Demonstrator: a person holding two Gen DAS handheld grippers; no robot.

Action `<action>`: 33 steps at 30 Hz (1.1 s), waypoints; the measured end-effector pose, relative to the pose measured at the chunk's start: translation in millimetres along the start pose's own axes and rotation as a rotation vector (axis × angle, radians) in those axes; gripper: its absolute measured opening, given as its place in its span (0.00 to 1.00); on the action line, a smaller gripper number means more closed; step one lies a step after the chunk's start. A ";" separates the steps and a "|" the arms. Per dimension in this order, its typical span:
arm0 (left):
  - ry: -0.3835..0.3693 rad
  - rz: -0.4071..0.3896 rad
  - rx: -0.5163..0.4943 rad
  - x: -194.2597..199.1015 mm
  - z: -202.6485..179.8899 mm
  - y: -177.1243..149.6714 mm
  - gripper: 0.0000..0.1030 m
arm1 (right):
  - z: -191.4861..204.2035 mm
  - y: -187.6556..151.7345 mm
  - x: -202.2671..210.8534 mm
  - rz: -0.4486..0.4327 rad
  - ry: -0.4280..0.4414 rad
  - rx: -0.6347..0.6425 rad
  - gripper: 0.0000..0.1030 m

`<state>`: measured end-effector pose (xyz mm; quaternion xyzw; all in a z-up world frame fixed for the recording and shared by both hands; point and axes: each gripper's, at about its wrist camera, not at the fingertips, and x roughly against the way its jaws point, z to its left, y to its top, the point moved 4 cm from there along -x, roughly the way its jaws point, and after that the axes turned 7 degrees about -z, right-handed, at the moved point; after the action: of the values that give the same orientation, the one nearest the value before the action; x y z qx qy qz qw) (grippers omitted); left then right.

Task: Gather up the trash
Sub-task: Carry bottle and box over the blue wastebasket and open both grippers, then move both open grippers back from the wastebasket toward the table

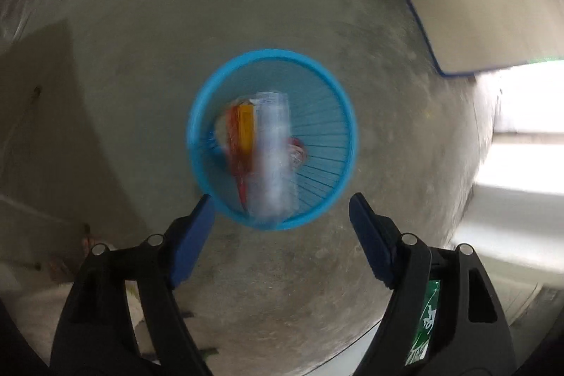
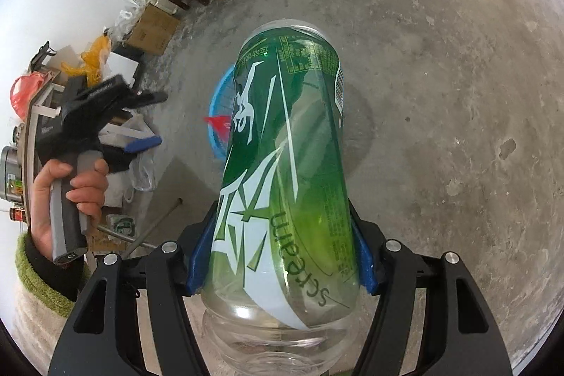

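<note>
While pinched mid-label in the right claw (image 2: pixel 278 252), bottle (image 2: pixel 285 143): light, slick, crushable; bin (image 1: pixel 271 140) under wide, empty left claw (image 1: pixel 282 210).

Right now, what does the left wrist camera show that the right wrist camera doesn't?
Only the left wrist view: the open left tongs over wrappers lying inside the blue basket. Only the right wrist view: the right tongs clamped on a green-labelled plastic bottle, and a hand holding the other tool. Both: the basket and the concrete floor.

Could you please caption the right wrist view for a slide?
Right gripper clamps a green-labelled clear plastic bottle above a blue basket.
</note>
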<state>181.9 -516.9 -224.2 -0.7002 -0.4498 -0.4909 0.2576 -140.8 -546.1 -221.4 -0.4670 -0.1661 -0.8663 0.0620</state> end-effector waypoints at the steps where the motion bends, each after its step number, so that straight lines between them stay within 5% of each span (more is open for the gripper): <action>1: 0.017 -0.008 -0.003 4.2 5.7 1.3 0.72 | 0.8 -0.1 -4.6 0.009 0.002 0.003 0.62; 5: 0.063 -0.067 -0.043 43.2 23.2 5.1 0.72 | 3.5 12.2 -20.2 0.027 0.007 0.032 0.62; 10: 0.024 -0.147 -0.135 106.5 24.5 -0.2 0.72 | 26.0 34.1 -42.6 0.023 0.003 0.083 0.62; 17: -0.034 -0.237 -0.251 205.6 47.0 -57.4 0.72 | 71.5 77.5 -95.8 0.035 -0.004 0.162 0.63; 20: -0.025 -0.285 -0.250 234.1 69.4 -86.4 0.72 | 90.8 100.8 -118.6 -0.008 -0.005 0.208 0.79; 23: -0.005 -0.348 -0.231 250.5 103.0 -112.8 0.73 | 96.8 106.5 -139.0 0.013 -0.049 0.223 0.80; 26: 0.079 -0.460 -0.182 272.0 142.2 -131.7 0.73 | 91.8 98.7 -139.8 0.037 -0.005 0.168 0.80; 33: 0.107 -0.511 -0.017 291.0 211.5 -162.4 0.73 | 67.2 61.6 -107.6 0.032 0.018 0.144 0.80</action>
<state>167.9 -162.4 -51.3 -0.5391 -0.5938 -0.5800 0.1429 -11.8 -585.8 -262.3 -0.4563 -0.2201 -0.8550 0.1108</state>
